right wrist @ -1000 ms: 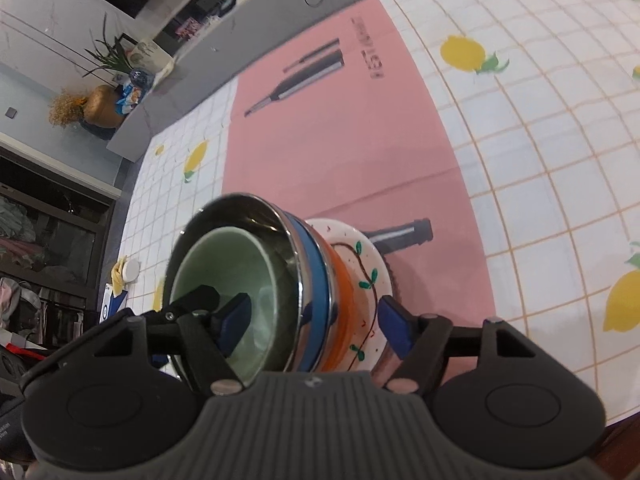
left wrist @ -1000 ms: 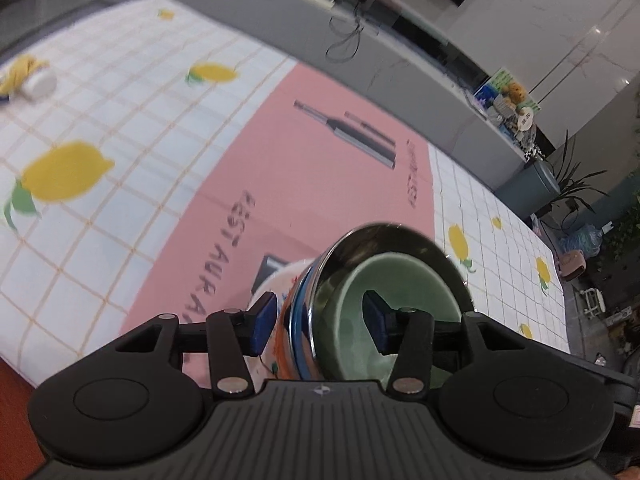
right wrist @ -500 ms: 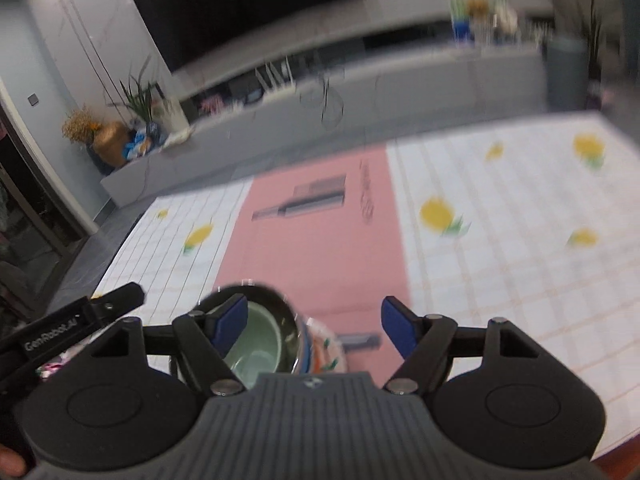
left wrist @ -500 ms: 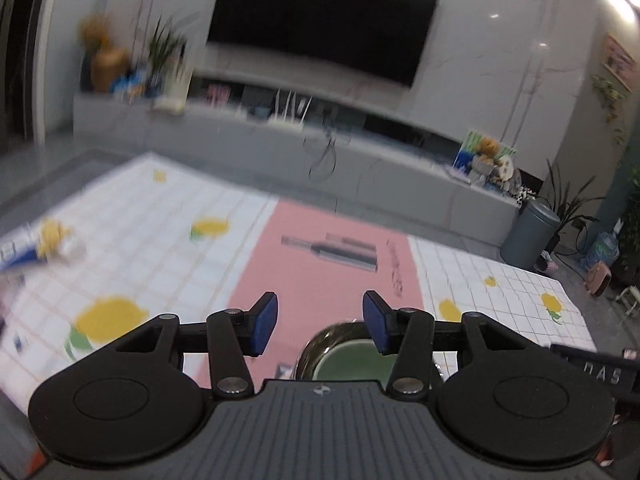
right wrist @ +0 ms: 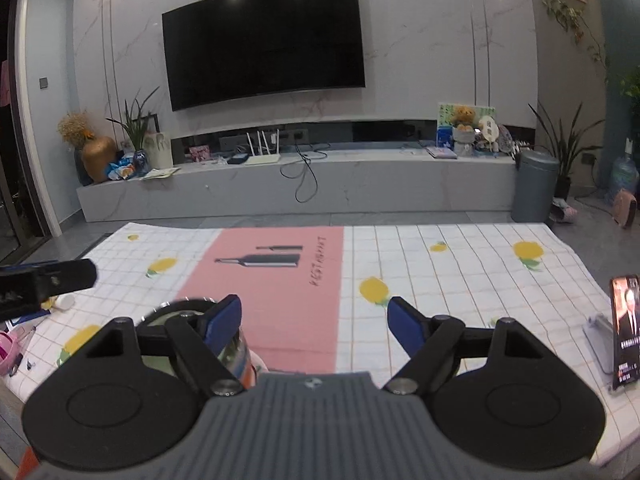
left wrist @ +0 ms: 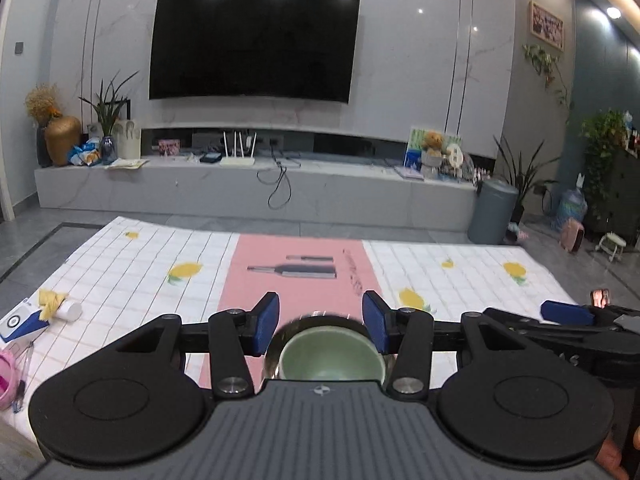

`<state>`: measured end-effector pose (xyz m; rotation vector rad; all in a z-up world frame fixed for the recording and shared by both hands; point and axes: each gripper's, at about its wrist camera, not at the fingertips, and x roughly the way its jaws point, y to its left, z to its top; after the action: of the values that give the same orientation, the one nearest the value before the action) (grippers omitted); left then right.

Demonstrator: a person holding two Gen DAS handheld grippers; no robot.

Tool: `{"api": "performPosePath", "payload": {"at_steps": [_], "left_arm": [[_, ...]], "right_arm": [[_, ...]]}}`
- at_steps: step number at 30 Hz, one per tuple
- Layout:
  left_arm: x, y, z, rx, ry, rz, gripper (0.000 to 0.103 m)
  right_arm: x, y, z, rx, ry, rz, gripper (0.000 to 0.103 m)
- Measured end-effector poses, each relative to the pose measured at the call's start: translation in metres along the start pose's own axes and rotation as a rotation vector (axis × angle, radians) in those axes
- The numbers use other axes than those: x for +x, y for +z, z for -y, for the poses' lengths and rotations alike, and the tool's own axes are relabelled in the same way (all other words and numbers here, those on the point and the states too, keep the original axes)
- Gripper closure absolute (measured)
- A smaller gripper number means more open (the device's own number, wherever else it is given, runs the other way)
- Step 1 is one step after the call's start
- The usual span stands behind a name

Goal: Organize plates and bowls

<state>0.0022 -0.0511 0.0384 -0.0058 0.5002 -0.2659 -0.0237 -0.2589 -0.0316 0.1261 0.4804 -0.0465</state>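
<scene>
L gripper (left wrist: 321, 328): blue pads spread wide, nothing between them, held above the bowls.
R gripper (right wrist: 316, 324): pads spread even wider, nothing gripped; its left pad (right wrist: 222, 322) sits in front of the stack's rim.
Green bowl (left wrist: 331, 356): nested inside steel bowl (left wrist: 316, 318), right below L gripper, on the pink strip.
Stack, R view: steel bowl rim (right wrist: 180, 305), blue and orange edges under it (right wrist: 245, 366), at lower left.
Tablecloth (left wrist: 132, 264): white grid w/ lemons, pink middle w/ bottle print.
Phone (right wrist: 624, 332): propped upright at far right, screen lit.
Left edge: small white bottle (left wrist: 69, 311), blue-white box (left wrist: 20, 320).
Bkgd: wall TV (left wrist: 254, 42), router (left wrist: 237, 152) on low console.
</scene>
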Motion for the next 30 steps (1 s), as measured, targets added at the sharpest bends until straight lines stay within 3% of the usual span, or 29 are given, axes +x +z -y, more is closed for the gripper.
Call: {"api": "performPosePath", "payload": {"at_steps": [6,9,13,20,27,30], "left_arm": [[-0.005,-0.027,-0.001,0.077,0.022,-0.061,0.047],[-0.006,-0.043,0.000,0.076,0.048,-0.071,0.047],[-0.005,-0.064,0.002,0.060,0.077,-0.088,0.047],[-0.010,-0.096,0.015,0.138,0.143,-0.042,0.044],[-0.010,-0.106,0.009,0.109,0.167,-0.074,0.041],[-0.011,-0.107,0.003,0.083,0.161,-0.070,0.035]], "right_arm": [[-0.011,-0.023,0.012,0.024,0.046,-0.029,0.024],[-0.018,-0.035,0.011,0.036,0.063,-0.037,0.010],[-0.024,-0.049,0.005,0.014,0.059,-0.043,0.010],[-0.032,-0.073,-0.007,0.021,0.020,-0.045,0.011],[-0.033,-0.083,-0.017,0.016,-0.001,-0.048,0.010],[-0.028,-0.083,-0.020,0.011,-0.004,-0.067,0.010]]}}
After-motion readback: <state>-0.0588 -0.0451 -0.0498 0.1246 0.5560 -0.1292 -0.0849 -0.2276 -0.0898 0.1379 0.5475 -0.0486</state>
